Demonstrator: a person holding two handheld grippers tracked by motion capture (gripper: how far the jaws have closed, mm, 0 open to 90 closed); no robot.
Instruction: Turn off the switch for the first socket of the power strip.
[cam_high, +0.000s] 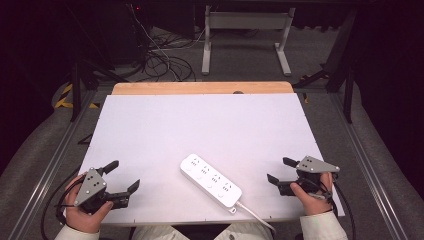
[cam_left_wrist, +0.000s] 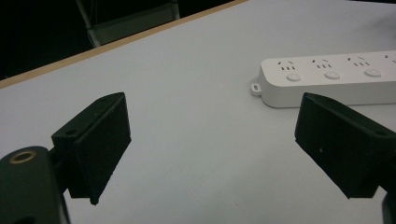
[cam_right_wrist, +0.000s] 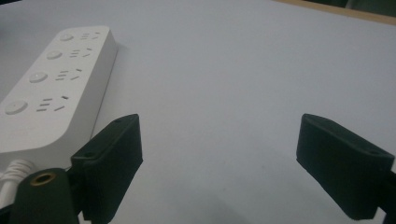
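A white power strip (cam_high: 210, 181) with several sockets and round buttons lies slantwise on the white table top (cam_high: 200, 125), near the front edge. Its white cable (cam_high: 255, 216) runs off the front edge. My left gripper (cam_high: 125, 175) rests at the front left, open and holding nothing, pointing toward the strip. In the left gripper view the jaws (cam_left_wrist: 219, 140) stand wide apart, with the strip (cam_left_wrist: 327, 77) beyond the right one. My right gripper (cam_high: 278, 169) sits at the front right, open and holding nothing. In the right gripper view (cam_right_wrist: 219, 158) the strip (cam_right_wrist: 56, 79) lies to the left.
A wooden strip (cam_high: 200, 88) borders the table's far edge. Behind it stand a white desk frame (cam_high: 245, 35) and loose cables (cam_high: 160, 55) on the floor. Metal rails (cam_high: 60, 150) run along both sides of the table.
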